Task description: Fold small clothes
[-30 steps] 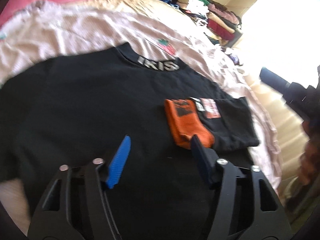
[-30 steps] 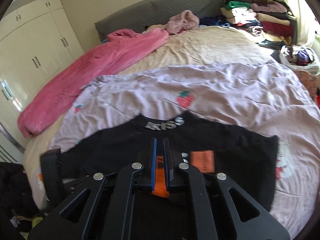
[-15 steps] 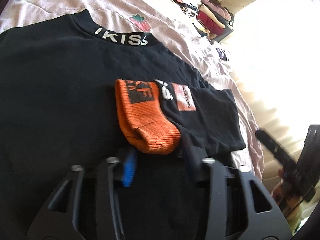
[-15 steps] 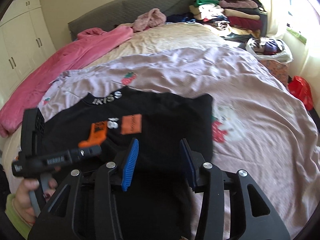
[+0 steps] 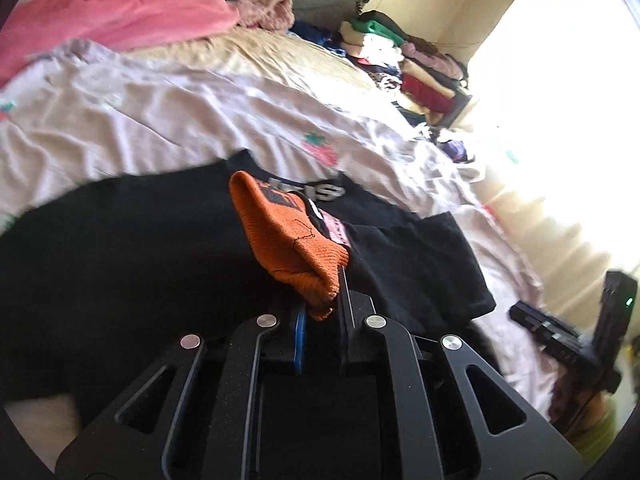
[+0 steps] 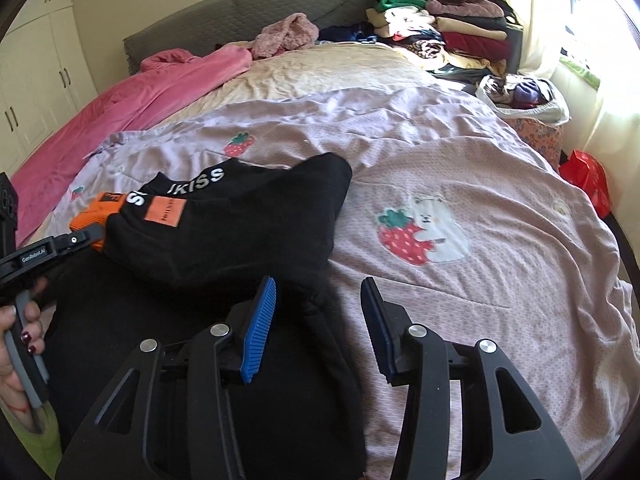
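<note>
I am working on a bed (image 6: 520, 208) under a lilac quilt (image 6: 420, 152) printed with strawberries and a white bear hugging one; a pink blanket (image 6: 132, 100) lies toward ten o'clock before a grey quilted headboard (image 6: 248, 12), stacked folded clothes (image 6: 452, 28) sit at one o'clock by the bright window, and cream wardrobe doors (image 6: 36, 80) stand at nine o'clock. The black top (image 6: 224, 232) is spread on the quilt at the near left, one side folded over; its collar reads "KISS" in white and an orange patch carries small lettering I cannot make out. My left hand-held gripper (image 5: 320, 304) is clamped on the cuff of the orange sleeve (image 5: 288, 236), lifted above the black fabric; "GenRoboLAI" shows on its body. My right hand-held gripper (image 6: 318, 320) has its fingers apart, poised over the top's edge at six o'clock, gripping nothing
</note>
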A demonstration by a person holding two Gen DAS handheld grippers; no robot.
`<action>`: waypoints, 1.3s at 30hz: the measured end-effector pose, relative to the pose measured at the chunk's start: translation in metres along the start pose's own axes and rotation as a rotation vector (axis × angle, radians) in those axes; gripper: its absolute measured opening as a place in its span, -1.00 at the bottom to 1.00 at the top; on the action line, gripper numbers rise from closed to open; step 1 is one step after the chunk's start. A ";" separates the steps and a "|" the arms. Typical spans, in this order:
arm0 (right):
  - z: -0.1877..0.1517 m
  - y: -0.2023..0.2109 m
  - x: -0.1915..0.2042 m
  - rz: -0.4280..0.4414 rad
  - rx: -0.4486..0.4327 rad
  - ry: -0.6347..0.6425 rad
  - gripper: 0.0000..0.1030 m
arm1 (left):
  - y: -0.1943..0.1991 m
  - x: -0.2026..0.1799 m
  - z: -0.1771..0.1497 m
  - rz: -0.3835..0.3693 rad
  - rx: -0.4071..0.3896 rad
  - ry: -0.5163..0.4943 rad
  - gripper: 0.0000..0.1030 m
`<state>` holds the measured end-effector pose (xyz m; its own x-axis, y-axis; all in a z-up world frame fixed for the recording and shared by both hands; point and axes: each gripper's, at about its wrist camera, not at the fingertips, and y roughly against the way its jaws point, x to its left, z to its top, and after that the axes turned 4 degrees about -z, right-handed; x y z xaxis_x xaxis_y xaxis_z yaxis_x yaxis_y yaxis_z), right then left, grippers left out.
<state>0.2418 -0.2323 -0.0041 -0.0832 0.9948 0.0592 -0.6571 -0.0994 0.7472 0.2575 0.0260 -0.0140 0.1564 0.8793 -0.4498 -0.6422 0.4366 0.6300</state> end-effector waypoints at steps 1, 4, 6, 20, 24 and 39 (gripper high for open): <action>0.001 -0.001 0.003 0.002 0.002 0.004 -0.16 | 0.002 0.006 0.000 0.023 0.002 0.000 -0.90; 0.004 -0.005 0.015 0.007 0.008 0.020 -0.16 | -0.005 0.024 -0.003 0.014 0.045 0.036 -0.90; 0.007 -0.006 0.024 0.008 0.006 0.041 -0.16 | -0.007 0.032 -0.006 0.034 0.052 0.048 -0.90; 0.029 -0.047 0.064 0.030 0.060 0.116 -0.16 | 0.031 0.045 0.001 0.185 0.000 0.005 -0.65; 0.028 -0.066 0.069 0.042 0.109 0.118 -0.15 | 0.048 0.031 0.006 0.224 -0.078 -0.044 -0.65; 0.010 -0.066 0.059 0.033 0.128 0.064 0.13 | -0.005 0.039 -0.012 0.169 0.128 -0.009 -0.36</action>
<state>0.2877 -0.1668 -0.0429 -0.1537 0.9870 0.0461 -0.5526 -0.1245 0.8241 0.2575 0.0562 -0.0425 0.0614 0.9437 -0.3252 -0.5592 0.3024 0.7719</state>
